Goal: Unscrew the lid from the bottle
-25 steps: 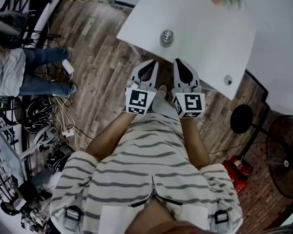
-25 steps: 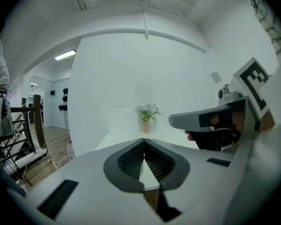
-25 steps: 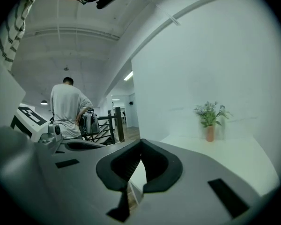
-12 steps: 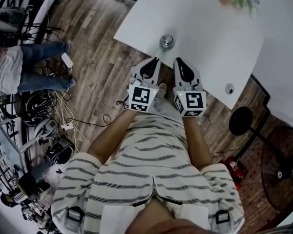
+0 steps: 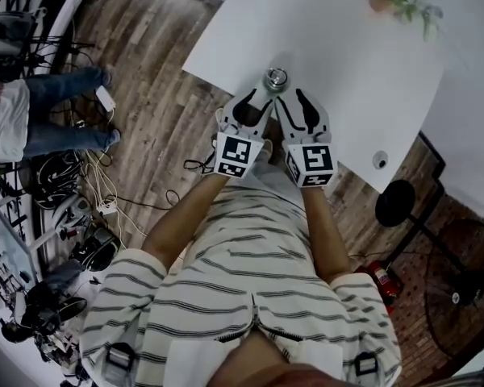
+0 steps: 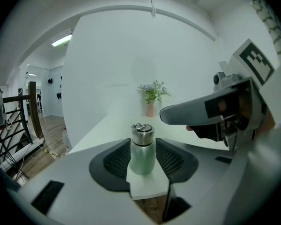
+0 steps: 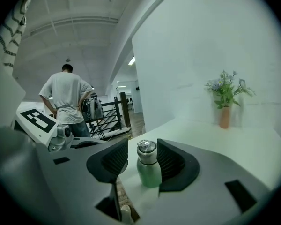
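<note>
Currently, the green bottle (image 5: 275, 81) is seen upright near the edge of the white desk (image 5: 339, 31), with its steel lid (image 6: 142, 134) on. The left tongs (image 5: 255, 101) and right tongs (image 5: 294, 103) have just been opening. The bottle is framed between each spread pair, untouched.

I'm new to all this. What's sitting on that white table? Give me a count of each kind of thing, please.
Bottle with a metal lid: 1
Vase of flowers: 1
Small round object near the table's edge, too small to identify: 1
Total: 3
</note>
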`<act>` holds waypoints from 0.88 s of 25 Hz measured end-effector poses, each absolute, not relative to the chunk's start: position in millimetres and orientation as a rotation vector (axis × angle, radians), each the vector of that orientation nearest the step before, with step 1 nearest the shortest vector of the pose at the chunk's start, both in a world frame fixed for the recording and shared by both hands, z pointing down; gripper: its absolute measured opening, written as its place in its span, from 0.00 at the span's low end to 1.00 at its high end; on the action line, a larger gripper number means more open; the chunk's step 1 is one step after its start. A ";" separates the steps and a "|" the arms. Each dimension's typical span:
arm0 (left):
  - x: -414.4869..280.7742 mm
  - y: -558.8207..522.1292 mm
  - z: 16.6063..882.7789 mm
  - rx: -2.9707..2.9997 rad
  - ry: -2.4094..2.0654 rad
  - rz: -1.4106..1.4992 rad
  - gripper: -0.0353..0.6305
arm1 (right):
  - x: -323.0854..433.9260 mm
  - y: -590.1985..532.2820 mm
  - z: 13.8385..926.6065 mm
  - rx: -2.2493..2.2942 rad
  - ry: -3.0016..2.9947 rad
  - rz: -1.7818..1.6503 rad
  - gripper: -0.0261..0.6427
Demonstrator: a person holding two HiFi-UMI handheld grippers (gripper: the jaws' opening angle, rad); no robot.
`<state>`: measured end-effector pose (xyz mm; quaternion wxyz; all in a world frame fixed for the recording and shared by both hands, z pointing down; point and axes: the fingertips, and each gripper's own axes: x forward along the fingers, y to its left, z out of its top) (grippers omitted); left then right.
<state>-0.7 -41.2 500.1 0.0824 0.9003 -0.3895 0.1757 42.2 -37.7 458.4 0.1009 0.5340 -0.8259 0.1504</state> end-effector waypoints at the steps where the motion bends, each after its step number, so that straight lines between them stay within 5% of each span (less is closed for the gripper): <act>1: 1.9 -43.6 503.9 2.695 -1.162 0.532 0.29 | 42.1 -40.2 461.8 1.563 -2.441 0.447 0.33; 13: 26.5 -72.7 539.6 2.772 -1.043 0.607 0.49 | 30.4 -77.0 495.3 1.377 -2.444 0.446 0.46; 22: 40.0 -81.5 550.4 2.850 -0.954 0.640 0.51 | 26.8 -90.8 512.4 1.328 -2.437 0.435 0.48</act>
